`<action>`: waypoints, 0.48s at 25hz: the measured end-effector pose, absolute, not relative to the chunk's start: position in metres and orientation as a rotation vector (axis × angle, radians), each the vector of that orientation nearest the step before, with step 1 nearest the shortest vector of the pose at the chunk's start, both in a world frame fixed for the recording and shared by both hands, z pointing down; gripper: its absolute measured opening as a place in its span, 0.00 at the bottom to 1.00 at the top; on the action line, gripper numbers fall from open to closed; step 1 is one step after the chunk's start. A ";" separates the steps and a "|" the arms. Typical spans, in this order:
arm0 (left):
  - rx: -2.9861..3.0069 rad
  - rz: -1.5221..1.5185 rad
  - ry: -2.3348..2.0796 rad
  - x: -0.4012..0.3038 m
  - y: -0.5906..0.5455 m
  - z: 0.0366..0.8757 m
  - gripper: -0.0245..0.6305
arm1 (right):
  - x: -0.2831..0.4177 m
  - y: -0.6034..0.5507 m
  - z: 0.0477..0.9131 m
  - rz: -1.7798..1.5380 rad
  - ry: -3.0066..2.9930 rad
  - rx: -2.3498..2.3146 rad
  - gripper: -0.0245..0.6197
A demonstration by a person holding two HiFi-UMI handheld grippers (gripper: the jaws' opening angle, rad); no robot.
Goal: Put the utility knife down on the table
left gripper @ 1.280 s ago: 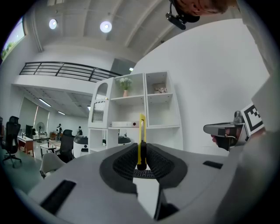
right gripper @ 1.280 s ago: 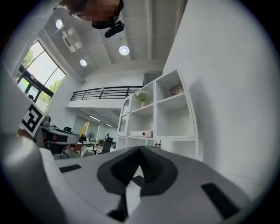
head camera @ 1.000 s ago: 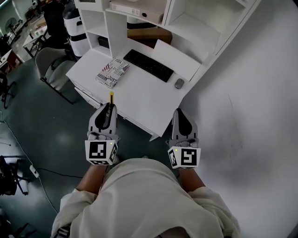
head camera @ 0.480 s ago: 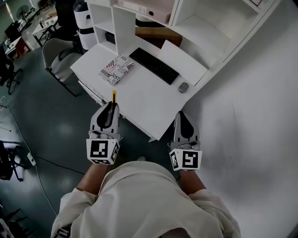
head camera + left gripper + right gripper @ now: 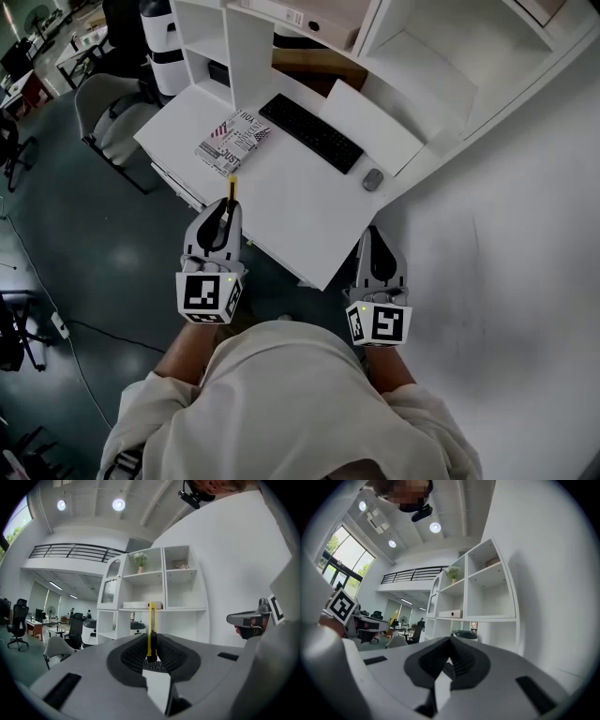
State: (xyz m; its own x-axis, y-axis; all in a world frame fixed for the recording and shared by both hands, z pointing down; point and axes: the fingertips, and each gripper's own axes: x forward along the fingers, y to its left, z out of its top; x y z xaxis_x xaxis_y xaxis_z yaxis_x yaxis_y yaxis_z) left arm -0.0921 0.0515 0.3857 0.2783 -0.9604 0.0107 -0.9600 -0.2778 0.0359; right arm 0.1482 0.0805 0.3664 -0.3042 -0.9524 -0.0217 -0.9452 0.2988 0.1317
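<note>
The left gripper's (image 5: 152, 657) jaws were clamped on the utility knife (image 5: 151, 629), which stood on edge between the ribbed pads, its yellow body sticking out forward past the jaw tips. The right gripper's (image 5: 449, 662) jaws were pressed together with nothing between them. In the head view the left gripper (image 5: 225, 214) was at the near-left edge of the white bench (image 5: 281, 202), the utility knife (image 5: 232, 188) held in the jaws rather than lying on the bench, its yellow end pointing toward a printed book (image 5: 233, 141). The right gripper (image 5: 374, 238) was at the bench's near-right corner, well apart from the left. Farther back on the bench lay a black keyboard (image 5: 311, 133) and a grey mouse (image 5: 372, 179).
</note>
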 end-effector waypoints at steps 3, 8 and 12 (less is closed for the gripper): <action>2.504 -0.019 -1.832 -0.101 0.029 0.388 0.13 | 0.136 0.062 0.366 -0.187 -2.452 1.833 0.04; 2.548 -0.013 -1.763 -0.121 -0.017 0.392 0.13 | 0.109 0.023 0.361 -0.199 -2.405 1.877 0.04; 2.578 0.003 -1.685 -0.136 -0.057 0.400 0.13 | 0.090 -0.010 0.357 -0.205 -2.353 1.937 0.04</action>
